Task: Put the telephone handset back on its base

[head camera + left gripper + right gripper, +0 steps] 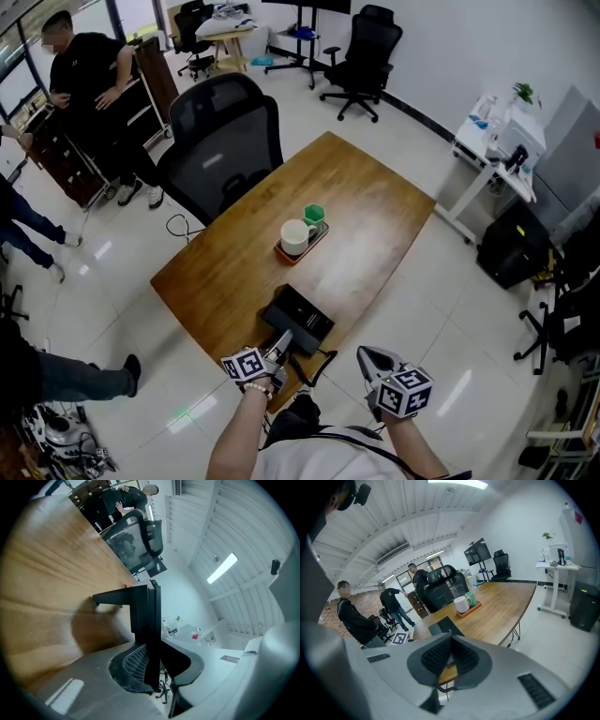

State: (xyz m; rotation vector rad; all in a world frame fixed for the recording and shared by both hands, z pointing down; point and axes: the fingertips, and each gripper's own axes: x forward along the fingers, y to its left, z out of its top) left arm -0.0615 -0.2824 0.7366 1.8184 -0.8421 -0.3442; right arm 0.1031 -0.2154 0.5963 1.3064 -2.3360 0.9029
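Toward the middle of the bench (375,202) an orange tray (317,242) holds a white mug (296,236) and a green cup (314,214). A black office chair (225,131) stands against the far edge, and people stand well off to the left. The black telephone base (305,314) sits close to the near edge, with its coiled cord (317,367) drooping over that edge. My left hand-held gripper (274,349) reaches in over the near edge and clamps the handset (145,616) edge-on between its pads, just beside the base. I cannot tell whether the two touch. My right hand-held gripper (372,357) hangs off the bench, to the right of the cord. Its jaws are pressed together on nothing.
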